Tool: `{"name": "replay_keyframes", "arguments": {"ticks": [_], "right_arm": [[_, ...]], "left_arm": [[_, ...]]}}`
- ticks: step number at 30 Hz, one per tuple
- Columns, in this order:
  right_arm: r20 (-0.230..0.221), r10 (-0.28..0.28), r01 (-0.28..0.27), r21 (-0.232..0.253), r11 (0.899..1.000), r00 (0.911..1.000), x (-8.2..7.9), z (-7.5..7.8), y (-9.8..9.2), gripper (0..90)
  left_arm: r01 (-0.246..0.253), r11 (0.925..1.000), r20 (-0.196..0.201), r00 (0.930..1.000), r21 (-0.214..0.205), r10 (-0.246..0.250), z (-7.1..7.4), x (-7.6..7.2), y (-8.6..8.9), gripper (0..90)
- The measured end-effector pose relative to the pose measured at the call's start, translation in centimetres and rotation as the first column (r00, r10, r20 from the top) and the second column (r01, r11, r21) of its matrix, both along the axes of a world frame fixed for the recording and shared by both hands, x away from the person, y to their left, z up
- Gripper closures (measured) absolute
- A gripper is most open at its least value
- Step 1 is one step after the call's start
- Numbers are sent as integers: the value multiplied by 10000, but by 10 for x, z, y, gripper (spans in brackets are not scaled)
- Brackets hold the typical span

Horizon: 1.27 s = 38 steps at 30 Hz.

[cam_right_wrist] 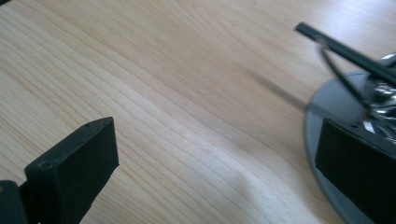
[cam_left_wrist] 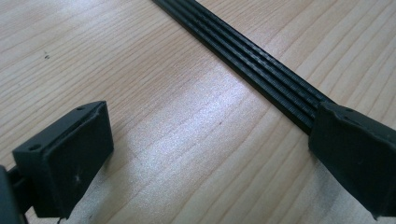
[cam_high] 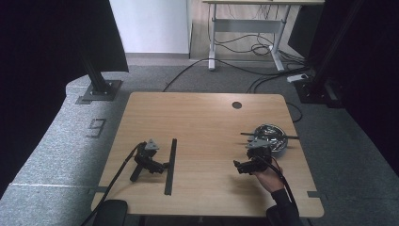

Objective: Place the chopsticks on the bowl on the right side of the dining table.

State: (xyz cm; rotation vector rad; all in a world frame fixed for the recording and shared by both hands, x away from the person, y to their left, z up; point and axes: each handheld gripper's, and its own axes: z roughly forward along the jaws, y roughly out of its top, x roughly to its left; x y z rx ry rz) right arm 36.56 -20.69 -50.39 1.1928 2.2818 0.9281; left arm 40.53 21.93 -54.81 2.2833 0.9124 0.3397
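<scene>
My left gripper (cam_high: 159, 165) rests on the wooden table (cam_high: 202, 117), at its left side, beside a long black ribbed strip (cam_high: 170, 165). In the left gripper view it (cam_left_wrist: 210, 154) is open, and the strip (cam_left_wrist: 252, 65) runs diagonally up to its right jaw. A hand (cam_high: 269, 178) holds my right gripper (cam_high: 239, 165) at the right, just in front of a shiny metal bowl (cam_high: 272, 137). A thin black rod (cam_high: 268, 135) lies across the bowl. In the right gripper view the gripper (cam_right_wrist: 215, 163) is open over bare wood, with the bowl's grey rim (cam_right_wrist: 317, 112) and the rod (cam_right_wrist: 345, 50) beside its right jaw.
A round cable hole (cam_high: 236, 105) sits near the table's far edge. A black cable (cam_high: 110, 186) trails from the left gripper off the front left corner, next to a dark padded object (cam_high: 110, 212). A stand's base (cam_high: 99, 89) is on the floor beyond.
</scene>
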Motion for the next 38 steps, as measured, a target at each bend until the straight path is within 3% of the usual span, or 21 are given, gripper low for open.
{"name": "replay_keyframes", "arguments": {"ticks": [11,23,29,38], "right_arm": [[-351,398,-397,51,9992,9986,10,-25,16,0],[-615,494,-483,181,9987,9969,16,-51,19,0],[-289,485,-468,549,9974,9984,15,-55,17,0],[-286,479,-463,550,9974,9984,15,-55,18,0]], "left_arm": [[-1,10000,4,10000,-1,1,0,0,0,0],[6,10000,3,10000,6,-6,0,0,0,0],[4,10000,4,10000,5,-4,0,0,0,0],[4,10000,2,10000,9,-4,0,0,0,0]]}}
